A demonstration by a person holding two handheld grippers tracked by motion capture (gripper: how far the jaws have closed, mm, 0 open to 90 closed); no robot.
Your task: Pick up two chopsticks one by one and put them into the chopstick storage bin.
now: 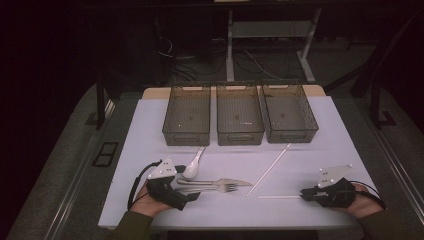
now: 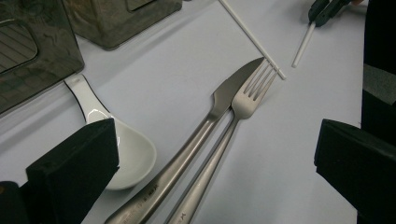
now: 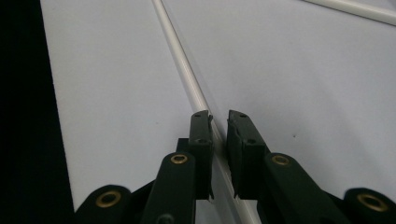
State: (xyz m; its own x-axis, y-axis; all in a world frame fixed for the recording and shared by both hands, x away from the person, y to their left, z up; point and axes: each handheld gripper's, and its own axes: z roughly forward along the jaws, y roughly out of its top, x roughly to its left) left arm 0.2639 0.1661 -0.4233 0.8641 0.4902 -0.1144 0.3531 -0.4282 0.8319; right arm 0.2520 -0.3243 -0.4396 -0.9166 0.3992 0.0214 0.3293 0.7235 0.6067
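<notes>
Your right gripper (image 3: pixel 218 122) had its jaws nearly pinched around the near stick (image 3: pixel 187 70) lying flat on the table (image 3: pixel 107 93), left gripper (image 2: pixel 215 158) spread over the cutlery; should've squeezed squarely before lifting

Dim room, one pale table lit in the middle of it.

The white table top (image 1: pixel 150 130) takes what light there is, with a strip of bare wood (image 1: pixel 156 91) showing at its far edge. Beyond that the floor (image 1: pixel 280 65) is grey and goes dark fast. Loose cables (image 1: pixel 175 57) trail across it on the far left. A white desk frame (image 1: pixel 230 45) stands at the far side, one leg straight up the middle and a second leg (image 1: pixel 307 50) angled to the right. Darker frame legs (image 1: pixel 372 75) slant in on the far right. A black grate (image 1: pixel 105 154) sits in the floor to the left of the table.
</notes>
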